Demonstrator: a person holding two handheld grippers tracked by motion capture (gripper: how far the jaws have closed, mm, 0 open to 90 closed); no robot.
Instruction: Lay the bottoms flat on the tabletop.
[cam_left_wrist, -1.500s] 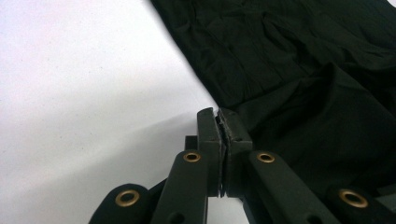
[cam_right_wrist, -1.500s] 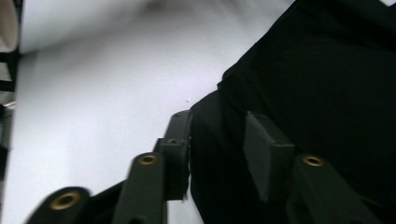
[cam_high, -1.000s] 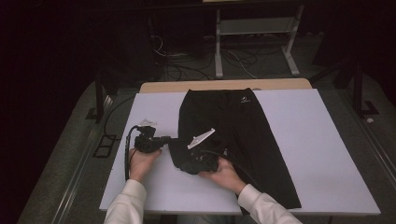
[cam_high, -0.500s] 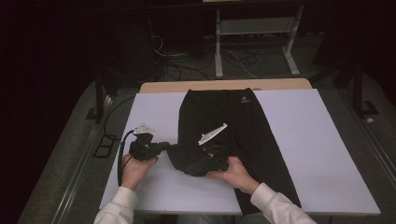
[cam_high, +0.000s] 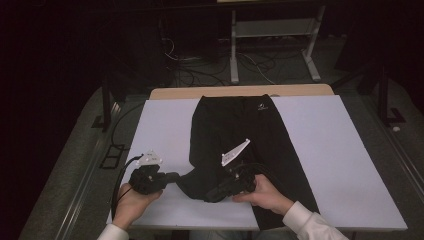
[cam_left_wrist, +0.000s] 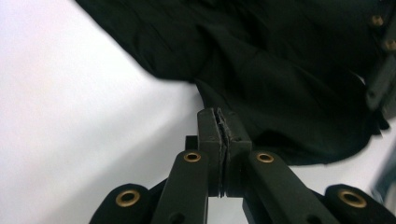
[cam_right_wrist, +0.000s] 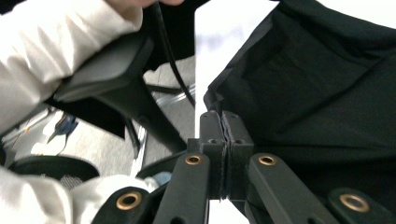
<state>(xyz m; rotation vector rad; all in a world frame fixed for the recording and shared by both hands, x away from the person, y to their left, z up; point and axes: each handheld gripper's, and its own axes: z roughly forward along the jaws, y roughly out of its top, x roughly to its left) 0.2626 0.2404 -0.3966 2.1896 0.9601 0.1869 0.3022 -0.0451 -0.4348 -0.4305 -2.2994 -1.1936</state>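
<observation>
— While both my claws stay out of the middle, what have they got?
— Left claw (cam_left_wrist: 219, 122) and right claw (cam_right_wrist: 223, 122) each pinch the hem of the black trousers (cam_high: 250, 130) on the white table (cam_high: 340, 150). Soft, light, limp cloth; grip edges, not folds.

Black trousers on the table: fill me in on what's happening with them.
A person at a white table works on a pair of black trousers laid out lengthwise, using handheld tongs in each hand. The left tongs and the right tongs are both shut on the near end of one trouser leg, which is bunched and lifted off the table. The waistband end lies flat at the far side.
</observation>
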